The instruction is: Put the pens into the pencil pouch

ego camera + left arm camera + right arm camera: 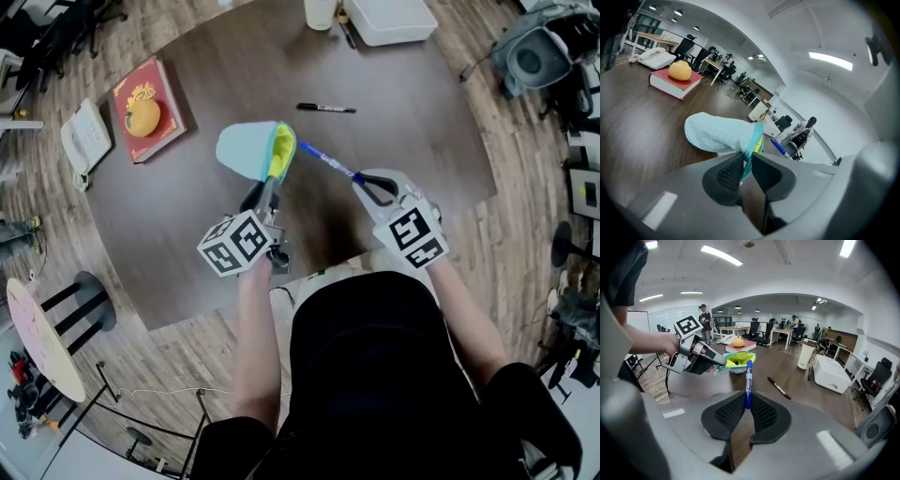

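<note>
Grip: left gripper [271,185] clamped on rim of pale-blue fabric pouch [246,150] to hold mouth open | right gripper [362,181] pinches blue plastic pen [328,161], aimed inside

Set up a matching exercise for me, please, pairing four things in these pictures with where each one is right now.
Things:
1. blue pen
2. black marker
3. pencil pouch
4. orange

Places:
A. resting on the red book
B. pinched at its open edge by the left gripper
C. lying by itself on the table
D. clamped in the right gripper, tip pointing at the pouch's mouth

Pairs: 1-D, 2-C, 3-B, 4-A
</note>
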### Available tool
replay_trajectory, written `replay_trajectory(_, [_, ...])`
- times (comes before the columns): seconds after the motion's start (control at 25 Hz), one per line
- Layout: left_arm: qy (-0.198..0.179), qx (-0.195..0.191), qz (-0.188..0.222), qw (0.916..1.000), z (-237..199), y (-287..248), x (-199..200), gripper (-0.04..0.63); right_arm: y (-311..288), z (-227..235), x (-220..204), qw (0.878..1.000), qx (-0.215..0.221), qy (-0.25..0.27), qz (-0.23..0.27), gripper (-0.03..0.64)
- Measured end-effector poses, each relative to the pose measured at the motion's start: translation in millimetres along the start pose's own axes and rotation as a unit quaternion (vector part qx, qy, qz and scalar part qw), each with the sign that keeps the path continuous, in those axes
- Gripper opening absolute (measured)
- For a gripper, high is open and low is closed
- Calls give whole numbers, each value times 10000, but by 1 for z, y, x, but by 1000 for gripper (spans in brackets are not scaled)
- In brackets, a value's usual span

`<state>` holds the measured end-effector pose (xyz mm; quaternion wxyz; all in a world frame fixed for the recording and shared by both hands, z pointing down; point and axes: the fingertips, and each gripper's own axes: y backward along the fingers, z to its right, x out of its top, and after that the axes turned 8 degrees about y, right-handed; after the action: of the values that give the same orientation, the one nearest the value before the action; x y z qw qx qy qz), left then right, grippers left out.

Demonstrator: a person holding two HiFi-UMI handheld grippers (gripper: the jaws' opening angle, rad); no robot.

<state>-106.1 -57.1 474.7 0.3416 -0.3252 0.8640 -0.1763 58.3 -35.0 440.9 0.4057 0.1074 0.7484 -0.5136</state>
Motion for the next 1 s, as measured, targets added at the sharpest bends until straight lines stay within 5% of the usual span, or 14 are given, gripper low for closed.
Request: replay_trajectory(1.0, [308, -165, 11, 9994, -6, 9, -19, 49, -25, -39, 20, 9986, 401, 316, -115, 43])
